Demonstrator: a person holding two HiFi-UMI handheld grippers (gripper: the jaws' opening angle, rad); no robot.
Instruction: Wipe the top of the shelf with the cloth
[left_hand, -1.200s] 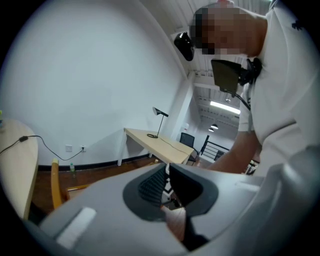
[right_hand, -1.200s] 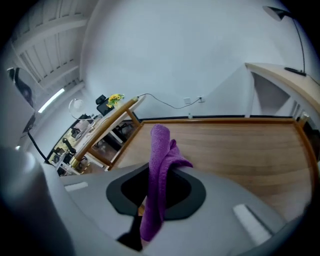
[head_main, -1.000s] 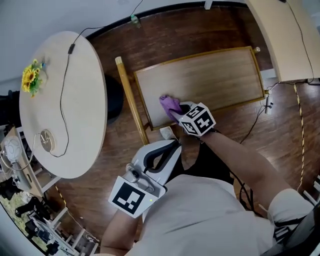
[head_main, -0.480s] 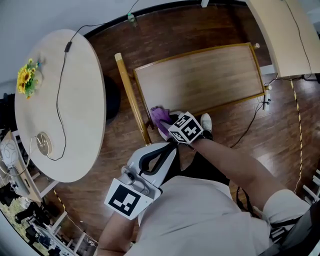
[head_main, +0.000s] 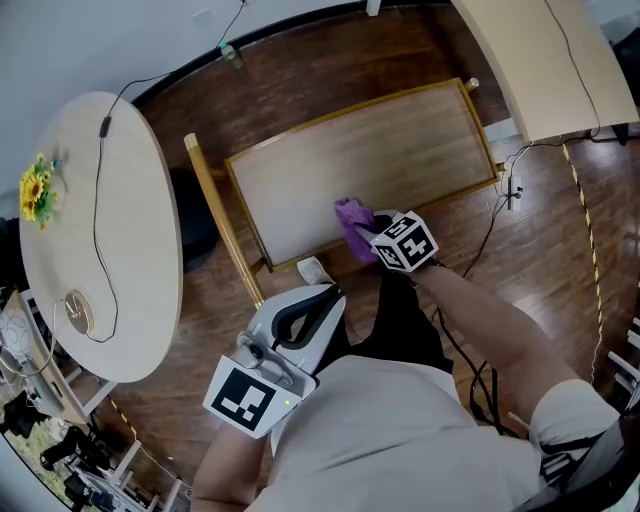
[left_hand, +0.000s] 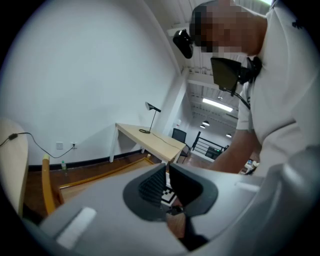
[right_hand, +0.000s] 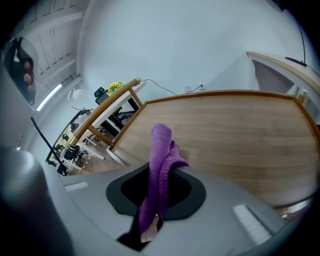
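Observation:
The shelf top (head_main: 380, 160) is a light wooden panel with a raised wooden rim, seen from above in the head view. A purple cloth (head_main: 350, 217) lies bunched on the panel near its front edge, about mid-width. My right gripper (head_main: 366, 233) is shut on the cloth and presses it to the wood. In the right gripper view the cloth (right_hand: 162, 150) stands up between the jaws, with the shelf top (right_hand: 235, 125) beyond. My left gripper (head_main: 318, 300) hangs close to my body, off the shelf. Its jaws (left_hand: 167, 187) are shut on nothing.
A round pale table (head_main: 110, 260) with yellow flowers (head_main: 32, 190) and a cable stands at the left. A wooden pole (head_main: 222, 228) runs beside the shelf's left side. A light desk (head_main: 540, 60) is at the upper right, with cables (head_main: 500, 215) on the dark wood floor.
The right gripper dragged the cloth to the shelf's front-left corner, then right along the front edge to about mid-width. The left gripper stayed by my body.

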